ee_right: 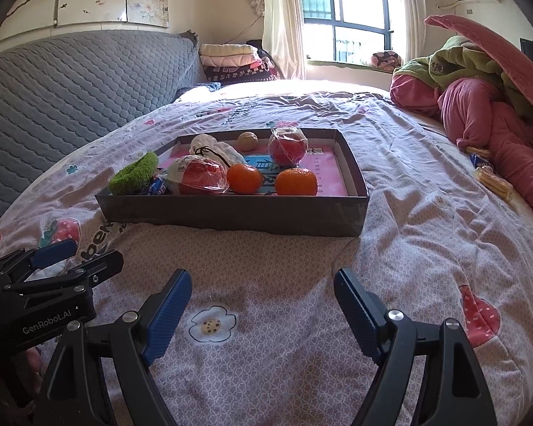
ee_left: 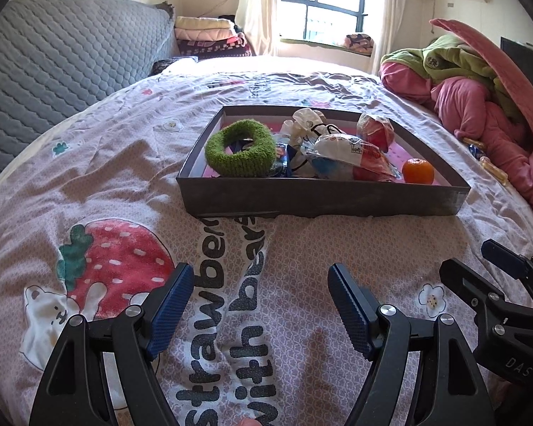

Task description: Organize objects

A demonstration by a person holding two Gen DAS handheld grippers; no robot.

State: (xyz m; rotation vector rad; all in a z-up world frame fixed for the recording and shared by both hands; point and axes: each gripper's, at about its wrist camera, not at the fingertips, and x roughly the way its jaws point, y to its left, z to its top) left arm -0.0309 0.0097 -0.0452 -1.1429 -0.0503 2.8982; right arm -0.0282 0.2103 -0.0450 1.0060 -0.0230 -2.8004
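A shallow dark box (ee_left: 319, 200) (ee_right: 231, 213) lies on the bed ahead of both grippers. In it are a green fuzzy ring (ee_left: 240, 149) (ee_right: 135, 174), two wrapped red apples (ee_right: 199, 174) (ee_right: 287, 147), two oranges (ee_right: 245, 177) (ee_right: 296, 181), a walnut (ee_right: 248, 141), a white cloth bag (ee_right: 213, 149) and a blue packet (ee_left: 282, 158). My left gripper (ee_left: 261, 277) is open and empty, low over the quilt. My right gripper (ee_right: 263, 282) is open and empty beside it.
The quilt (ee_right: 408, 213) has strawberry and bear prints. A grey padded headboard (ee_left: 53, 56) is on the left. Pink and green bedding (ee_right: 479, 106) is heaped on the right, with snack packets (ee_right: 490, 179) beside it. Folded blankets (ee_right: 231, 60) sit by the window.
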